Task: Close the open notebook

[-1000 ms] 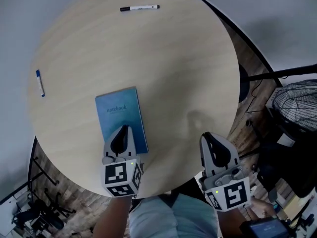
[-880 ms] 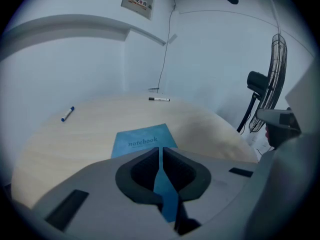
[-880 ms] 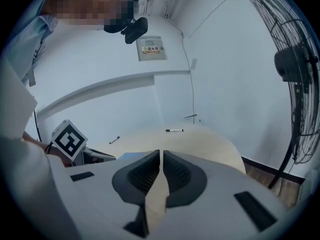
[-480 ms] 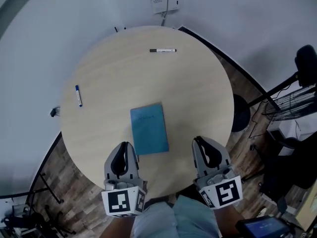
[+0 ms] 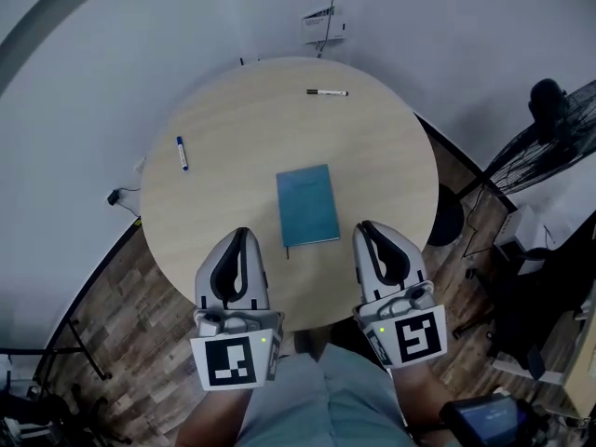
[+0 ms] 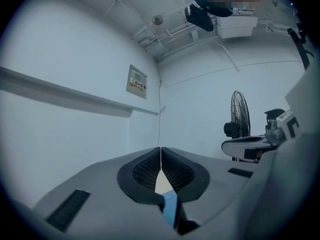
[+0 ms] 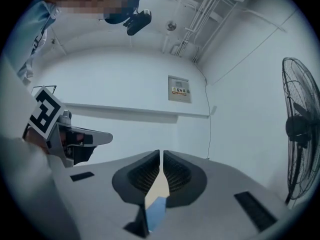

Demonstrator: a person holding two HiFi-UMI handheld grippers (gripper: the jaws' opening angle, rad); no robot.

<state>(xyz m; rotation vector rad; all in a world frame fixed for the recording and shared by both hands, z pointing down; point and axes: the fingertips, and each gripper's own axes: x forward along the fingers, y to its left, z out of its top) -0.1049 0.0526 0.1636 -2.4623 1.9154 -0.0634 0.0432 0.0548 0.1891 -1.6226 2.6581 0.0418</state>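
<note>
Notebook point(image 5: 307, 206) flat, cover shut, mid table point(image 5: 233, 119). Left gripper point(image 5: 238, 240) and right gripper point(image 5: 368, 233) both pressed together, empty, hovering near my edge. Risk I see: a careless descent nudges notebook or catches cover and flips it open.

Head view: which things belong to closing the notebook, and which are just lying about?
Job: notebook, lying closed on the table; left gripper and right gripper, both shut, empty.
Lying about: blue pen, black marker, fan.

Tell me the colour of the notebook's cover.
Blue, leaning towards teal. The notebook lies closed, and the head view shows its cover best.
</note>
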